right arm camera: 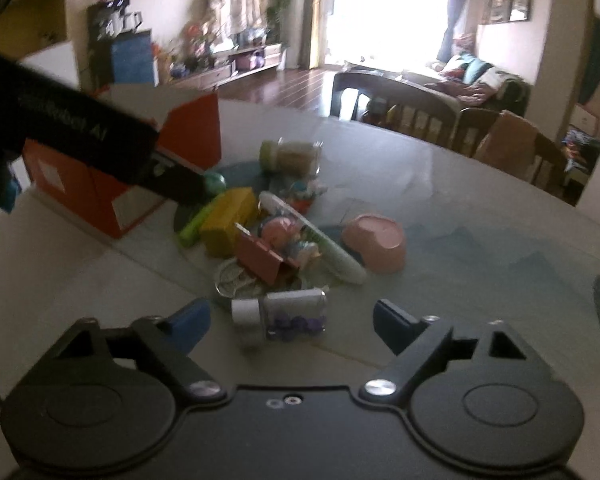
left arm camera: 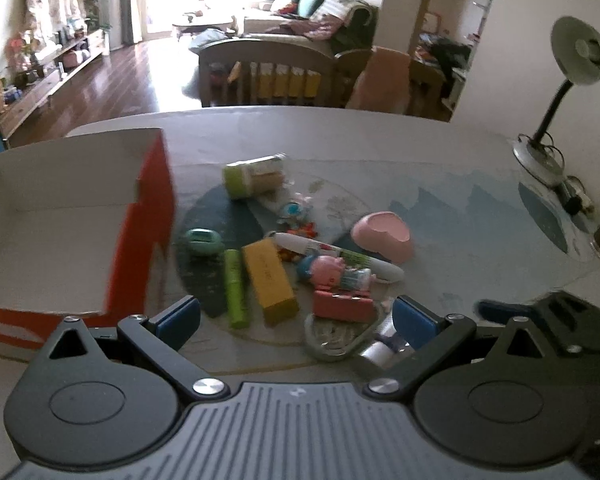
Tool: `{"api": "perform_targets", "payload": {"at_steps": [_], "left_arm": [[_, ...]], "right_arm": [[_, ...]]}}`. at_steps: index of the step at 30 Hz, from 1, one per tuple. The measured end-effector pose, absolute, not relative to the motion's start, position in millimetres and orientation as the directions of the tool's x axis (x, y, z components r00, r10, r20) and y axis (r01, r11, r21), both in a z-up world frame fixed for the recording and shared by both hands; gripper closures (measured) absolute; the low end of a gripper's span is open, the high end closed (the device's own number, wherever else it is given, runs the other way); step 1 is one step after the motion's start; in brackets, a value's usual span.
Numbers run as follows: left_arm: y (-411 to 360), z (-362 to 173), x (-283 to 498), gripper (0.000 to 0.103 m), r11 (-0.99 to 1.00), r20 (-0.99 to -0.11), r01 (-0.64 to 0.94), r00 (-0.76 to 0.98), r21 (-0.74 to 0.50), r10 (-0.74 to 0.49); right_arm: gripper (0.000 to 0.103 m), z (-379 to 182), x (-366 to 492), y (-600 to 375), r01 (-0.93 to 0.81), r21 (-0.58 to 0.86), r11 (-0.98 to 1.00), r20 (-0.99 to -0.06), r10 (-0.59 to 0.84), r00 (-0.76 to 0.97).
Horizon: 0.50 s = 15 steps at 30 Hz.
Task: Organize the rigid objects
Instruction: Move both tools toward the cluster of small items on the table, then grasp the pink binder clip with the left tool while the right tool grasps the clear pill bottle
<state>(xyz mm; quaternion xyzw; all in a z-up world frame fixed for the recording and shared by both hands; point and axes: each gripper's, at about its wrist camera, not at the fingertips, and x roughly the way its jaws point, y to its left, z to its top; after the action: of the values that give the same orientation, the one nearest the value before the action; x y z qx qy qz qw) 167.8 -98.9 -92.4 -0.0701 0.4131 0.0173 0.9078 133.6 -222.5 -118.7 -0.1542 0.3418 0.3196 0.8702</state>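
So: both of your claws are spread wide and hold nothing. Your left gripper (left arm camera: 296,318) hangs over the near edge of the pile, with the yellow box (left arm camera: 270,280) and green tube (left arm camera: 236,288) just ahead. The orange-sided carton (left arm camera: 148,216) stands open to the left, apparently bare inside. Your right gripper (right arm camera: 290,322) frames the small clear bottle (right arm camera: 282,316) (purple bits inside). Likely step: first pick. Straddle the bottle's narrow width, come down level, and close gently; it lies against the wire-rimmed piece (right arm camera: 230,280), so lift straight up to avoid dragging neighbours.
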Motion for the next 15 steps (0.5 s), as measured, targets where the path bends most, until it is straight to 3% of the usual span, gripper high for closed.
{"api": "perform_targets", "payload": {"at_steps": [15], "left_arm": [[-132.8,-135.9,217.0,0.004,0.992,-0.794,0.065,0.594,-0.109,-0.127]], "right_arm": [[0.024,-158.9,159.4,-214.3,-0.719,-0.007,0.695,-0.729,0.488,0.480]]}}
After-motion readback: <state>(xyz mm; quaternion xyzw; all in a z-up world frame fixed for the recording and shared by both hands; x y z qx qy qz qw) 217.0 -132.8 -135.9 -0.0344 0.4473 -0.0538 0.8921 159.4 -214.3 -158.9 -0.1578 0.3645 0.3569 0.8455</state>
